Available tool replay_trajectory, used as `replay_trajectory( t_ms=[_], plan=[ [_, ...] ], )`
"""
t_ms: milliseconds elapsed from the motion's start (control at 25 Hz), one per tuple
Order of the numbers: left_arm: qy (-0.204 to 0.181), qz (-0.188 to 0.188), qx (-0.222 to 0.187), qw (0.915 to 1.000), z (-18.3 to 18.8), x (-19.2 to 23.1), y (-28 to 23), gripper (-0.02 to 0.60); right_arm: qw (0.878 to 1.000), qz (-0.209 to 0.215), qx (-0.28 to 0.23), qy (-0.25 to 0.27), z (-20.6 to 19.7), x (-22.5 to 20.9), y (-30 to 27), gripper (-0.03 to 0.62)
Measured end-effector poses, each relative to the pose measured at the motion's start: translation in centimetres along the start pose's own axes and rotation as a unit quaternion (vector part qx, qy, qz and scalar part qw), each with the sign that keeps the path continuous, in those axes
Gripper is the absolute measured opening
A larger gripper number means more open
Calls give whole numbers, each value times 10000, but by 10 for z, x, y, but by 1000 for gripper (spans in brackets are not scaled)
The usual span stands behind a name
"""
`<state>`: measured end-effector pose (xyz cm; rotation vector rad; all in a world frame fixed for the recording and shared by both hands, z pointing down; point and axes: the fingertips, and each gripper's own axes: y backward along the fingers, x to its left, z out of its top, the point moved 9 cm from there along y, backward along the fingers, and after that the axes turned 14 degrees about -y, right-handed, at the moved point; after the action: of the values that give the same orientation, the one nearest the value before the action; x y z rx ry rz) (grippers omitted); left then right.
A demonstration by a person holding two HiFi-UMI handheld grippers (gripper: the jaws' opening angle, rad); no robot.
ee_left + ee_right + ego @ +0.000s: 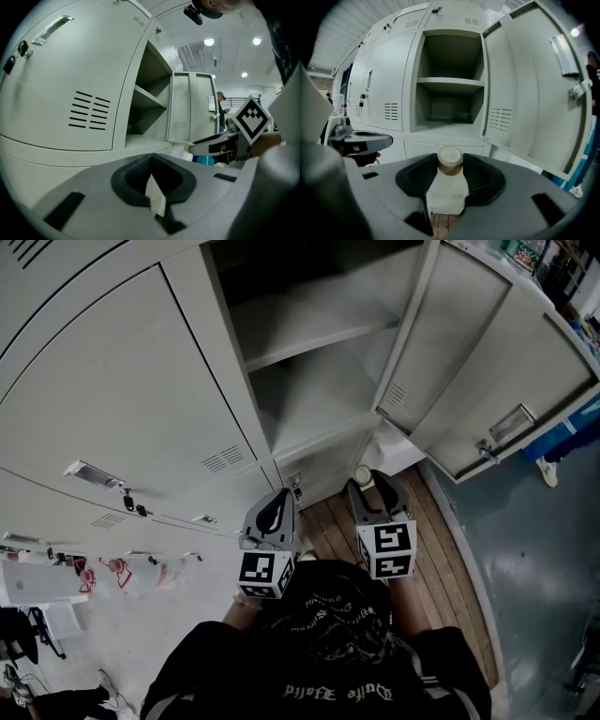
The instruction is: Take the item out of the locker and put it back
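We clamp the small white bottle with a tan cap (448,191) upright in the right gripper (450,168), facing the open grey metal locker (450,82), apparently ready to return it. The left gripper (152,182), jaws together and empty, hangs aside.

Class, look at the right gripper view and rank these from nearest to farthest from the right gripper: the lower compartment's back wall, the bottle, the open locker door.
1. The bottle: gripped between the jaws of the right gripper.
2. The open locker door: off to the right, swung out toward the gripper.
3. The lower compartment's back wall: straight ahead, deepest inside.
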<state>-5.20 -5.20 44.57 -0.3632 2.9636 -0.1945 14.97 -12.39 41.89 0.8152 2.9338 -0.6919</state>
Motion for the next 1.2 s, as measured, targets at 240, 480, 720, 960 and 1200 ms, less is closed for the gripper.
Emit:
replay_trajectory(
  t_ms=[240, 480, 720, 960, 1200],
  plan=[
    [-26, 128, 108, 9999, -3, 3, 2, 8, 9991, 245, -291, 161, 36, 8, 6, 173],
    [-33, 174, 226, 9996, -7, 4, 3, 8, 9954, 413, -760, 401, 85, 14, 7, 173],
    [-41, 63, 276, 9996, -8, 4, 1, 8, 9912, 450, -1001, 735, 129, 17, 3, 172],
    [-40, 36, 368, 9993, -11, 10, 3, 8, 9871, 507, -1213, 909, 172, 23, -7, 172],
    [-19, 16, 536, 9986, -16, 20, 8, 8, 9834, 525, -1306, 1141, 208, 28, -21, 172]
  ],
)
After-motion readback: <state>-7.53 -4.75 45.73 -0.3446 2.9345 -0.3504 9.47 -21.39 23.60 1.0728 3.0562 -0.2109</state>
